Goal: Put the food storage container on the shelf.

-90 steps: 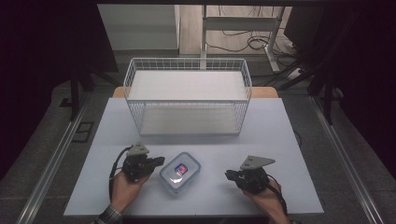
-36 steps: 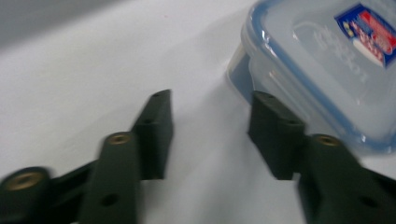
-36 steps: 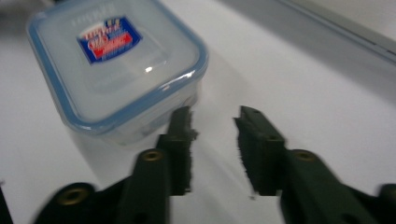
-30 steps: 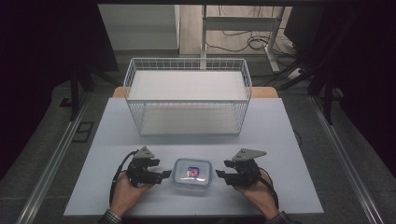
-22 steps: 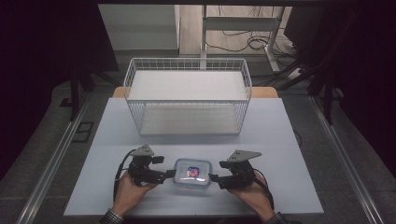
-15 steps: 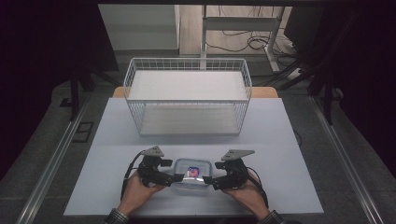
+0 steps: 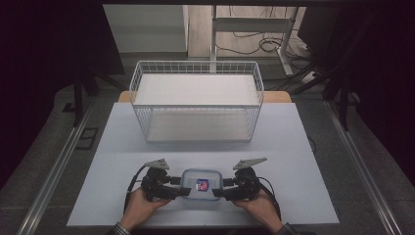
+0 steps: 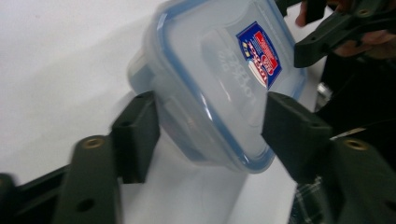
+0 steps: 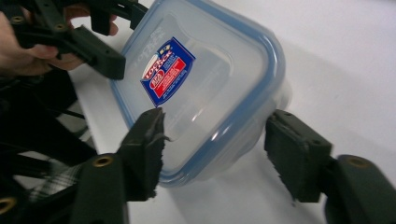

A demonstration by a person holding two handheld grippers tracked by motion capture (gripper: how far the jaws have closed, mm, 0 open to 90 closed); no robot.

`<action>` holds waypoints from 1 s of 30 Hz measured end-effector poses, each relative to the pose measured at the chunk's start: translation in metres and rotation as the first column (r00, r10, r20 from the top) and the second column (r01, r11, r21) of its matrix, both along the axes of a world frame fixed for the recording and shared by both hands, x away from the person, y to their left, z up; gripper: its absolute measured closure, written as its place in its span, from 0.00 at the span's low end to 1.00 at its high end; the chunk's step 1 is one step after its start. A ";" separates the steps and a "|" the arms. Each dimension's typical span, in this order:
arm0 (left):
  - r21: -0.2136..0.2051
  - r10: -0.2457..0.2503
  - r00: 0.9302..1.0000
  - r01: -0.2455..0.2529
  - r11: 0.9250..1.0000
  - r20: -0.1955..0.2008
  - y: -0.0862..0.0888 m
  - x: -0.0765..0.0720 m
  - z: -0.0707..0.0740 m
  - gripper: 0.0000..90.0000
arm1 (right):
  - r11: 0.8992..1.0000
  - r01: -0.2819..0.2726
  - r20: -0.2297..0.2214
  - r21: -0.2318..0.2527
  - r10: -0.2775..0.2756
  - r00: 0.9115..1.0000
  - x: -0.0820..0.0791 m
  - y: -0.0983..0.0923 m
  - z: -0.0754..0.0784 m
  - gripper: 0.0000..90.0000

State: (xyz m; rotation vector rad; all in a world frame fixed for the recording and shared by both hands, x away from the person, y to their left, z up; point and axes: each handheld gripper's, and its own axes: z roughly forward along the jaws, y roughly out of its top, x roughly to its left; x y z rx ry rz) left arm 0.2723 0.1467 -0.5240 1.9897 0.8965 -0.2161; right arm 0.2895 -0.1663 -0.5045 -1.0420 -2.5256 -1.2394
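My left gripper has just been closing its jaws, and the container sits between them at one end, the pads at or very near its walls — I cannot tell if they press. My right gripper has been closing too, jaws straddling the opposite end of the same clear box with its blue-rimmed lid; again I cannot tell about contact. From the high view the container sits on the white table near its front edge, between both hands, well apart from the wire basket behind.
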 end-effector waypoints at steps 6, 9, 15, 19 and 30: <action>-0.082 0.004 1.000 -0.006 0.997 -0.030 0.013 -0.011 -0.002 0.61 | 0.999 -0.012 -0.036 0.043 0.013 0.999 -0.001 -0.006 0.002 0.57; -0.102 0.002 0.999 -0.007 0.995 -0.047 0.014 -0.012 -0.005 0.63 | 0.998 -0.021 -0.054 0.067 0.025 0.998 0.000 -0.009 0.002 0.60; -0.143 -0.006 0.998 -0.004 0.990 -0.066 0.018 -0.010 -0.009 0.64 | 0.993 -0.023 -0.093 0.114 0.033 0.995 0.002 -0.014 0.000 0.63; -0.155 0.004 0.999 -0.012 0.988 -0.048 0.021 -0.008 -0.009 0.64 | 0.991 -0.028 -0.084 0.133 0.039 0.996 0.002 -0.014 0.001 0.65; -0.198 0.016 0.998 -0.028 0.980 -0.064 0.023 -0.003 -0.006 0.66 | 0.987 0.004 0.024 0.162 -0.008 1.000 0.001 -0.018 0.016 0.83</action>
